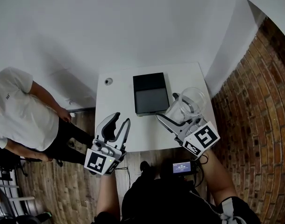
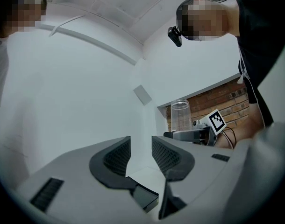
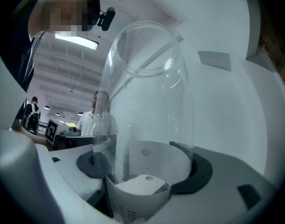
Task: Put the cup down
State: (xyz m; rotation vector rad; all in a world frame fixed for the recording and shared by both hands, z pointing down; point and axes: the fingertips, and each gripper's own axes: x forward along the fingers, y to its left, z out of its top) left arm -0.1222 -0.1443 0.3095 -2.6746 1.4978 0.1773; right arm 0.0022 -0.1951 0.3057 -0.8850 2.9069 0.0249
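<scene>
A clear plastic cup [image 1: 191, 101] stands upright between the jaws of my right gripper [image 1: 176, 110], which is shut on its lower part, over the right side of the white table [image 1: 119, 92]. In the right gripper view the cup [image 3: 147, 101] fills the middle, with a white paper label [image 3: 138, 190] at its base and a dark pad on each side. My left gripper [image 1: 120, 121] is open and empty over the table's front left edge. The left gripper view shows its jaws [image 2: 141, 148] apart, with the cup [image 2: 180, 115] off to the right.
A black box [image 1: 150, 93] lies flat at the middle of the table, just left of the cup. A small round object [image 1: 108, 81] sits at the table's back left. A person in a white shirt [image 1: 21, 111] stands left of the table. A brick wall [image 1: 254, 101] runs along the right.
</scene>
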